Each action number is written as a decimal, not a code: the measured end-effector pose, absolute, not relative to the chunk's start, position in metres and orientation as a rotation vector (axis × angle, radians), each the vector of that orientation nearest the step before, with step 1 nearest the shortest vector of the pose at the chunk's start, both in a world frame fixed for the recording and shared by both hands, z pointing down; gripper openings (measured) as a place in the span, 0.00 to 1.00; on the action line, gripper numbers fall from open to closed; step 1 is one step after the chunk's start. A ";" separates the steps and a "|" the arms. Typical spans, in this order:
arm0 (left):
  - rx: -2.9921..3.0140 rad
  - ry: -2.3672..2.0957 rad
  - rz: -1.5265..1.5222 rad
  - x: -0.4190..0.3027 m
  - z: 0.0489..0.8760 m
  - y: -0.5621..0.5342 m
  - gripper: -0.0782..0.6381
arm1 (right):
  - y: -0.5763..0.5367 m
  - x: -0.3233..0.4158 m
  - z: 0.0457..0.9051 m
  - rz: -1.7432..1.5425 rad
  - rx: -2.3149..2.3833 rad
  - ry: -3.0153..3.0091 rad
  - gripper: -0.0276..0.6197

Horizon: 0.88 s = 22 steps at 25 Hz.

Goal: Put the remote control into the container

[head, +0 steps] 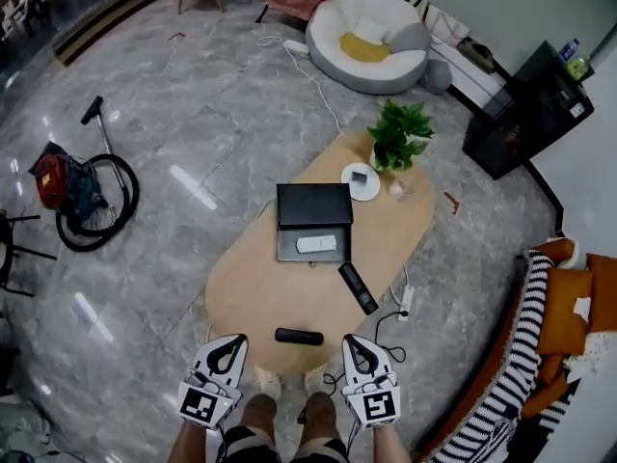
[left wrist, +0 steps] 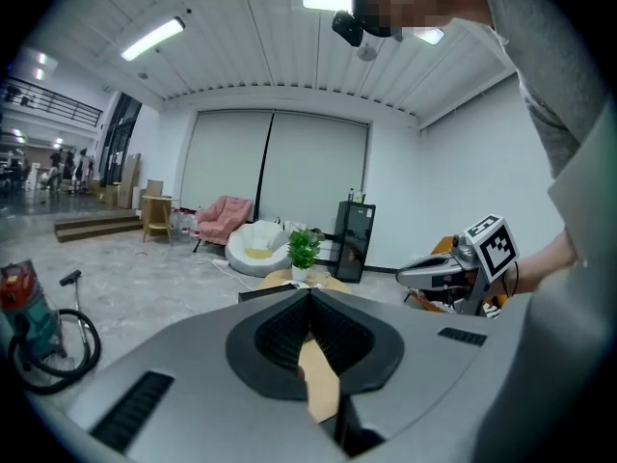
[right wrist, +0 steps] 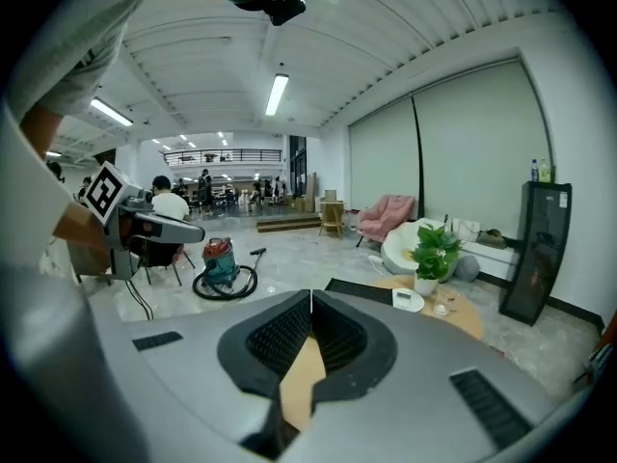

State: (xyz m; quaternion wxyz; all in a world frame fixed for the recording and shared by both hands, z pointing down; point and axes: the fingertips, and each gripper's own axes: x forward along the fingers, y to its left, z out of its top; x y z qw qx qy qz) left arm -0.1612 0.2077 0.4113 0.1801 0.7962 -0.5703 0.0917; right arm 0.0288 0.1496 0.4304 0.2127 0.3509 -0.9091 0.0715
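On the oval wooden table (head: 251, 292) a black container (head: 313, 222) lies open, its lid propped at the far side. A white remote (head: 316, 245) rests inside it. One black remote (head: 358, 287) lies slanted just right of the container, and another black remote (head: 299, 337) sits near the table's front edge. My left gripper (head: 229, 341) and right gripper (head: 355, 341) hover at the near edge, either side of that front remote, not touching it. Both are shut and empty: in the left gripper view my left gripper (left wrist: 310, 292) has its jaws together, as does my right gripper (right wrist: 310, 297) in the right gripper view.
A potted plant (head: 399, 135) and a round white dish (head: 361, 181) stand at the table's far end. A power strip (head: 406, 302) with cables lies on the floor at the right. A vacuum cleaner (head: 72, 193) sits left, a beanbag (head: 371, 37) beyond, a striped sofa (head: 521, 355) right.
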 end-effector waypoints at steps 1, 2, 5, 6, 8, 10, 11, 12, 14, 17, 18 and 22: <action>2.236 -1.620 0.260 -0.164 0.416 0.211 0.12 | 0.152 0.025 0.439 0.193 0.934 -2.518 0.06; 2.222 -1.632 0.265 -0.166 0.422 0.213 0.12 | 0.155 0.021 0.449 0.184 0.894 -2.511 0.06; 2.163 -1.676 0.273 -0.171 0.436 0.221 0.12 | 0.164 0.009 0.480 0.172 0.756 -2.485 0.06; 2.140 -1.691 0.272 -0.173 0.442 0.224 0.12 | 0.168 0.003 0.492 0.170 0.694 -2.475 0.06; 2.092 -1.723 0.275 -0.178 0.454 0.232 0.12 | 0.177 -0.008 0.521 0.130 0.551 -2.458 0.06; 2.045 -1.752 0.282 -0.179 0.467 0.241 0.12 | 0.185 -0.017 0.547 0.064 0.415 -2.444 0.06; 2.021 -1.765 0.282 -0.179 0.474 0.245 0.12 | 0.188 -0.020 0.559 0.039 0.357 -2.432 0.06; 1.996 -1.778 0.279 -0.179 0.479 0.251 0.12 | 0.191 -0.022 0.571 0.018 0.304 -2.414 0.06; 1.946 -1.806 0.272 -0.180 0.489 0.262 0.12 | 0.196 -0.026 0.592 -0.018 0.211 -2.380 0.06; 1.861 -1.845 0.273 -0.182 0.502 0.281 0.12 | 0.199 -0.030 0.616 -0.067 0.128 -2.360 0.07; 1.832 -1.859 0.273 -0.183 0.505 0.287 0.12 | 0.200 -0.031 0.624 -0.078 0.103 -2.355 0.07; 1.731 -1.917 0.252 -0.189 0.515 0.308 0.12 | 0.212 -0.040 0.653 -0.100 -0.039 -2.315 0.16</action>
